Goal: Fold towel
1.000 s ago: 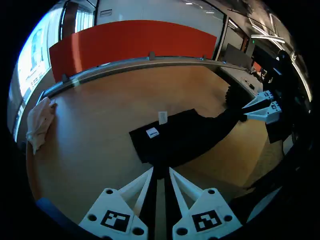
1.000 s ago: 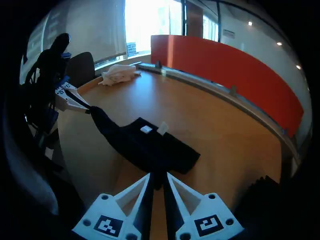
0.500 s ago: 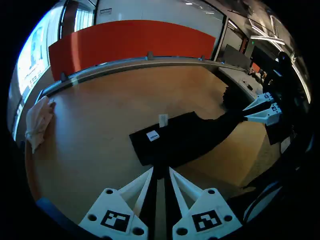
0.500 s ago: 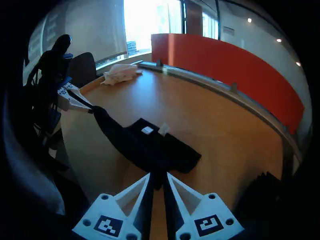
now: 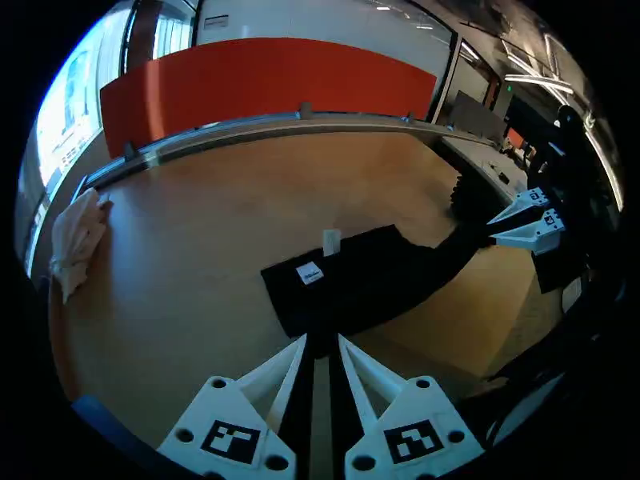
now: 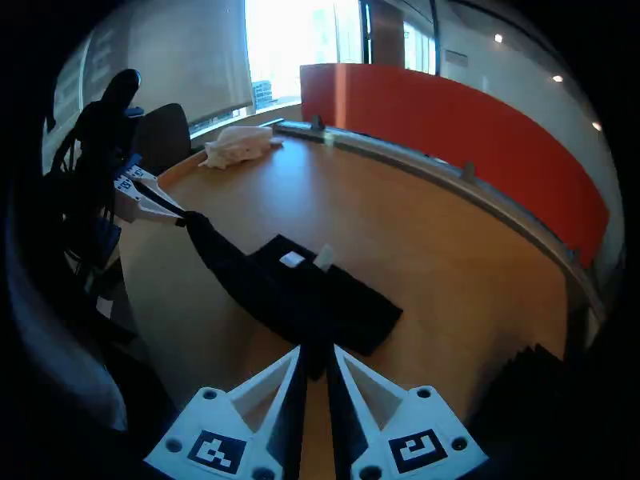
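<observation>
Towel (image 5: 376,272) slightly rightward now, pinched corners hidden inside both jaws

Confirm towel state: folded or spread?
Partly spread: the far part of the black towel lies flat on the table; its near edge is raised, pinched by the left gripper and right gripper. Cannot tell if layers are doubled.

Black towel (image 5: 376,272) stretched low over the wooden desk (image 5: 200,240)
Dark, limp and slightly rumpled; far part lying flat on the desk, with one small white tag (image 5: 310,274) flat on top and a second tag (image 5: 330,242) standing at the far edge. Near edge raised off the surface and pulled into a taut band, one end pinched in the left gripper (image 5: 322,342), the other in the right gripper (image 6: 318,352).
</observation>
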